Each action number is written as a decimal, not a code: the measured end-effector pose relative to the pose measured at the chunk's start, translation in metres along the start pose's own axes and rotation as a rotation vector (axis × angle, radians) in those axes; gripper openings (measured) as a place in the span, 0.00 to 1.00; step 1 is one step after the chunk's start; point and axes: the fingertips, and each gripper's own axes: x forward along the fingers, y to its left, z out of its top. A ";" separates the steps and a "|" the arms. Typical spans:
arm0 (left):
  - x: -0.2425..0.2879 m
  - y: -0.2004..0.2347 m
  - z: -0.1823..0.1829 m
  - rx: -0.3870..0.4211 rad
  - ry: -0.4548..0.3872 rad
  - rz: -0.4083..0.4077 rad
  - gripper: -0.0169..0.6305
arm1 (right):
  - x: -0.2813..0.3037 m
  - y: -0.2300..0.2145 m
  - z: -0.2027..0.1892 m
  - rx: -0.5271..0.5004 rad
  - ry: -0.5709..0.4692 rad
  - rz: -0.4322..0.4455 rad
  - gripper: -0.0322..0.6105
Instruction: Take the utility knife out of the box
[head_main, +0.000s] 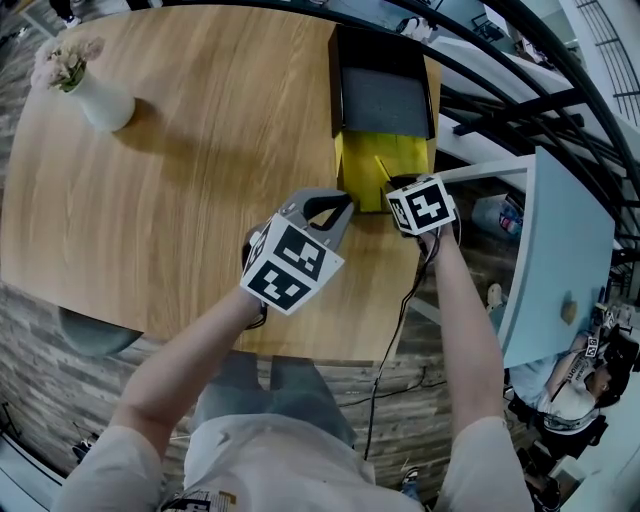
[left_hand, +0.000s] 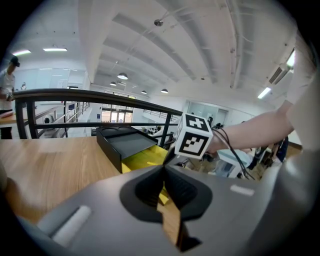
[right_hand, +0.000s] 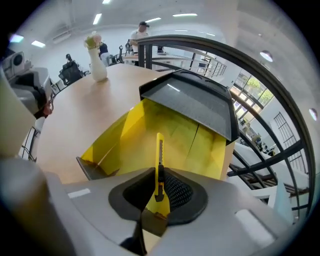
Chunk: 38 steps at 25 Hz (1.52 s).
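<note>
The box (head_main: 365, 165) lies near the wooden table's far right edge, its black lid (head_main: 383, 95) folded back and its yellow inside (right_hand: 150, 125) showing. The yellow utility knife (right_hand: 159, 160) stands on edge between the pads of my right gripper (right_hand: 159, 189), which is shut on it over the box's near end. From the head view the knife (head_main: 383, 168) is a thin yellow line ahead of that gripper (head_main: 393, 188). My left gripper (head_main: 345, 203) rests beside the box's near left corner. Its jaws (left_hand: 164, 170) meet at the tips with nothing seen between them.
A white vase of flowers (head_main: 100, 100) stands at the table's far left. A black railing (head_main: 500, 120) runs just beyond the box. A pale panel (head_main: 560, 250) stands to the right, off the table. The table's near edge (head_main: 300, 350) is close to the person's body.
</note>
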 end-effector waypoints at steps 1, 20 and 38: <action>-0.002 0.001 0.002 0.005 -0.003 0.002 0.03 | -0.006 0.000 0.004 0.013 -0.018 0.001 0.14; -0.097 -0.032 0.119 0.102 -0.155 0.067 0.03 | -0.235 -0.007 0.068 0.080 -0.452 -0.197 0.14; -0.222 -0.121 0.210 0.278 -0.363 0.106 0.03 | -0.483 0.066 0.051 0.070 -0.919 -0.383 0.14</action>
